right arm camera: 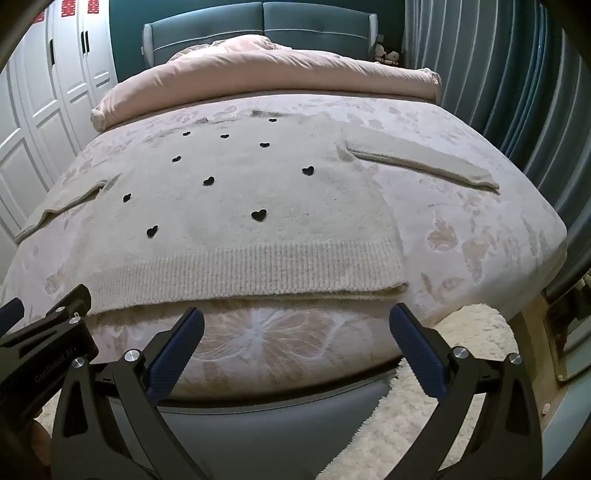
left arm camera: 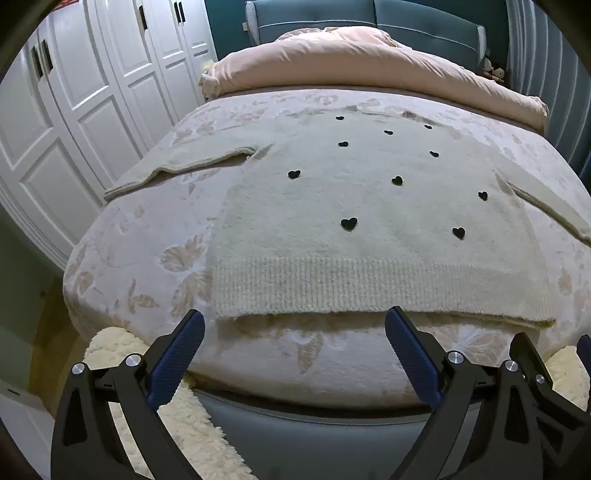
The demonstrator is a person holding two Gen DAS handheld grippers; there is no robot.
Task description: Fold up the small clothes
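A cream knit sweater (left arm camera: 369, 206) with small black hearts lies flat on the bed, sleeves spread to both sides, ribbed hem toward me. It also shows in the right wrist view (right arm camera: 240, 221). My left gripper (left arm camera: 295, 325) is open and empty, hovering just before the hem's left part. My right gripper (right arm camera: 295, 325) is open and empty, just before the hem's right part. The left gripper's body (right arm camera: 48, 332) shows at the left edge of the right wrist view.
The bed (left arm camera: 140, 266) has a pale butterfly-patterned cover. A pink duvet (left arm camera: 369, 62) is bunched at the far end by a blue headboard (right arm camera: 258, 22). White wardrobes (left arm camera: 74, 110) stand left, curtains (right arm camera: 517, 92) right. A fluffy cream rug (right arm camera: 424, 424) lies on the floor.
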